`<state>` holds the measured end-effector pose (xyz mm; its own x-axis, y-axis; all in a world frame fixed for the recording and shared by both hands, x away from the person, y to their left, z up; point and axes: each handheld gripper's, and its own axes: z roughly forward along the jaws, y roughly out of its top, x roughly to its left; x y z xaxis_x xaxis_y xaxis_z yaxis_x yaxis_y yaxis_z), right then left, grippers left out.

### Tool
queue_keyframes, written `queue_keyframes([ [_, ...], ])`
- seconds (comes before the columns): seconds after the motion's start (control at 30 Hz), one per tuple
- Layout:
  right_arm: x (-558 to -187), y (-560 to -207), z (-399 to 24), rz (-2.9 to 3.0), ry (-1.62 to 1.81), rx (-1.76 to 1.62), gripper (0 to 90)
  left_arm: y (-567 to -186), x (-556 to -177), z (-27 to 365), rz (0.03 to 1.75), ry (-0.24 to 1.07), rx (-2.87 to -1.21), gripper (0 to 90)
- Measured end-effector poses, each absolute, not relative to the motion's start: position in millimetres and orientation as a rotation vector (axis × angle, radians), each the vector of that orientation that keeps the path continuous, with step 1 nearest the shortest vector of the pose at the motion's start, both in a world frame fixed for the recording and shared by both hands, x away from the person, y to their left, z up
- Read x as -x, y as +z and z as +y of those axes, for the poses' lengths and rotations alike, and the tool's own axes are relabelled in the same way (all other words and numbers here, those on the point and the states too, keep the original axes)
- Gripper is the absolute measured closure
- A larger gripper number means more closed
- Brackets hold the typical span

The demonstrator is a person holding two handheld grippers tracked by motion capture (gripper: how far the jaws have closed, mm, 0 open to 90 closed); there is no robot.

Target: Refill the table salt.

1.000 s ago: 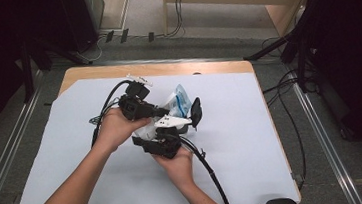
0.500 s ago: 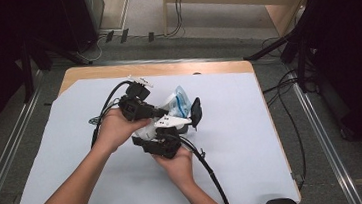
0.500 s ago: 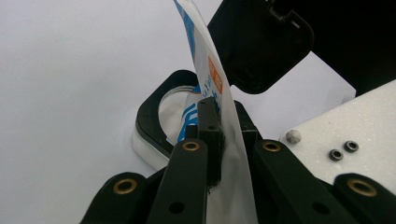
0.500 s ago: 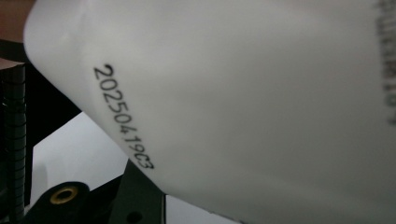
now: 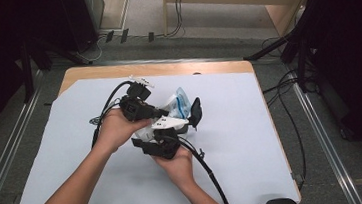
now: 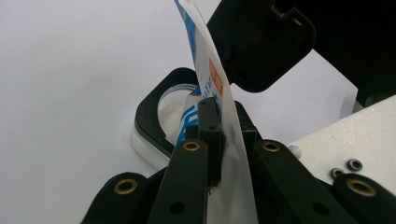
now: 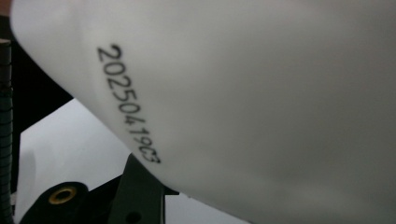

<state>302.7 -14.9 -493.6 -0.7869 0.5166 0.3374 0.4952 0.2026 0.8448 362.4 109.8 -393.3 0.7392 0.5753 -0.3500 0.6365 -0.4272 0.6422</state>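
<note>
A white pouch with blue print (image 5: 179, 102) is held up over the middle of the table between my two grippers. My left gripper (image 5: 162, 113) reaches in from the left, and in the left gripper view it (image 6: 219, 135) is shut on the thin edge of the pouch (image 6: 205, 56). My right gripper (image 5: 183, 119) comes from below, with its wide black jaws on either side of the pouch's body. In the right gripper view the pouch (image 7: 257, 93) sits right against the camera and shows a printed date code. One black jaw rises at the lower left.
A white sheet (image 5: 274, 148) covers the wooden table (image 5: 165, 68). Black cables (image 5: 211, 174) trail from both grippers toward the near edge and the left. Dark stands and floor cables lie beyond the table's right side.
</note>
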Motion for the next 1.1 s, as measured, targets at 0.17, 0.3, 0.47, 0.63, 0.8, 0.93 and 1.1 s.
queue_keyframes([
  [0.17,-303.1,-493.0,-15.5,2.41,1.704,-1.044,64.4,-392.9,-363.0,110.2,0.904,-0.103,-2.133,88.1],
  [0.3,-303.6,-493.1,-15.4,2.404,1.718,-1.055,64.5,-392.8,-363.3,110.4,0.901,-0.103,-2.131,87.6],
  [0.47,-304.2,-492.6,-16.5,2.4,1.733,-1.065,64.6,-392.7,-363.1,109.9,0.897,-0.103,-2.122,86.9],
  [0.63,-304.7,-492.5,-16.8,2.395,1.745,-1.076,64.7,-392.3,-363.3,110.1,0.895,-0.097,-2.126,87.0],
  [0.8,-304.7,-492.4,-16.2,2.398,1.749,-1.074,64.5,-392.6,-362.9,110.2,0.892,-0.094,-2.125,87.4],
  [0.93,-303.4,-492.1,-15.5,2.398,1.741,-1.055,62.0,-392.2,-362.3,110.1,0.894,-0.092,-2.123,87.8],
  [1.1,-302.4,-491.6,-14.2,2.403,1.72,-1.032,60.6,-392.4,-362.1,109.8,0.896,-0.091,-2.124,87.9],
])
